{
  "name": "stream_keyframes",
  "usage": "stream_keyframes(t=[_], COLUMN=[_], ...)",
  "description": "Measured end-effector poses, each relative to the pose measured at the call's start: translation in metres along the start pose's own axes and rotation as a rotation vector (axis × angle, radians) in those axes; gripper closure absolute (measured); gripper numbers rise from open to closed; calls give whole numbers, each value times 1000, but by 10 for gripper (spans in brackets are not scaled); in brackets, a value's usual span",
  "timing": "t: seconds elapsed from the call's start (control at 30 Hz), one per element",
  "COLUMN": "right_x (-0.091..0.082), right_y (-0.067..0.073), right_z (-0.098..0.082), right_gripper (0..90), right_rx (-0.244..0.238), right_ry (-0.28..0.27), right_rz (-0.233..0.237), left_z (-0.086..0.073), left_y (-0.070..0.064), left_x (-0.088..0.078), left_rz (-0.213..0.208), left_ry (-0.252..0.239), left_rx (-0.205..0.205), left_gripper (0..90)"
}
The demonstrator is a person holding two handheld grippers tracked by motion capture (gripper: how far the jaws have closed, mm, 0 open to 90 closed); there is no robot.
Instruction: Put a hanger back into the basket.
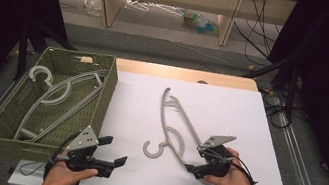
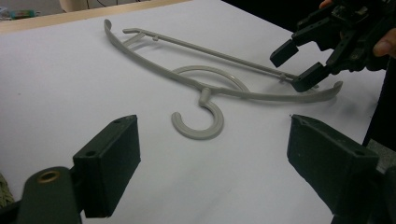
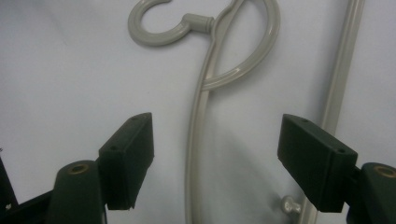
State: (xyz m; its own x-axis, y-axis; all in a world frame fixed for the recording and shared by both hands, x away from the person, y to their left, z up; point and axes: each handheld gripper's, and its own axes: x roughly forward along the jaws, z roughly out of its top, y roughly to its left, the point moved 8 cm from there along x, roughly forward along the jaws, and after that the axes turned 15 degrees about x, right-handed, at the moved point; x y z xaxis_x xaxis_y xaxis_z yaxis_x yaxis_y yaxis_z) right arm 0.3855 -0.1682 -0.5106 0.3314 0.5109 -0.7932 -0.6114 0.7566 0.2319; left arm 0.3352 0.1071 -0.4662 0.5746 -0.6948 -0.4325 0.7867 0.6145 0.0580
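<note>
Each hand holds a black two-jaw tool. The left gripper [image 1: 112, 150] has a matte black body, two blocky jaws and a grey three-cornered plate on top, dotted with small dark screw holes; a thin black cable loops out from under the left hand [image 1: 64, 177]. Seen from its own camera, the jaw pads are flat dark rectangular blocks with small recessed holes – one arm carries a brass-coloured ring at its pivot. The right gripper [image 1: 196, 163] is built the same – black frame, grey triangular plate, black cable trailing back past the right hand [image 1: 233, 182] toward a dark sleeve cuff at the wrist; its pads show the same brass-ringed pivots
</note>
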Motion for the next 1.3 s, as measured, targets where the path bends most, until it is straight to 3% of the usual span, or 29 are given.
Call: stream_keyframes(t=[0.1,0.17,0.23,0.27,0.43,0.5,0.6,0.7,0.97,1.17,1.3], right_x=[5,10,14,16,27,32,34,35,37,36,34], right_y=[3,2,4,4,10,13,14,12,10,6,5], right_z=[0,1,1,1,-2,-6,-6,-3,1,3,2], right_gripper=[322,345,377,394,479,505,544,624,705,789,810], right_rx=[15,-20,-12,-19,-49,-64,-92,-98,-89,-85,-123], right_ry=[41,53,83,93,170,218,244,264,310,307,317], right_rz=[1,-5,-7,-6,2,-10,-34,-66,-95,-89,-73], left_z=[1,2,2,2,3,3,3,3,3,3,3], left_y=[-2,-3,-4,-6,-9,-10,-11,-12,-12,-12,-10], left_x=[0,0,1,1,1,1,2,2,3,1,1], left_rz=[-1,-3,-10,-9,-19,-19,-23,-24,-25,-24,-21], left_ry=[-5,-9,-9,-11,-16,-13,-19,-18,-16,-13,-15], left_rx=[-8,-5,15,-5,0,8,7,11,15,22,50], left_gripper=[172,172,173,173,175,175,176,177,178,181,184])
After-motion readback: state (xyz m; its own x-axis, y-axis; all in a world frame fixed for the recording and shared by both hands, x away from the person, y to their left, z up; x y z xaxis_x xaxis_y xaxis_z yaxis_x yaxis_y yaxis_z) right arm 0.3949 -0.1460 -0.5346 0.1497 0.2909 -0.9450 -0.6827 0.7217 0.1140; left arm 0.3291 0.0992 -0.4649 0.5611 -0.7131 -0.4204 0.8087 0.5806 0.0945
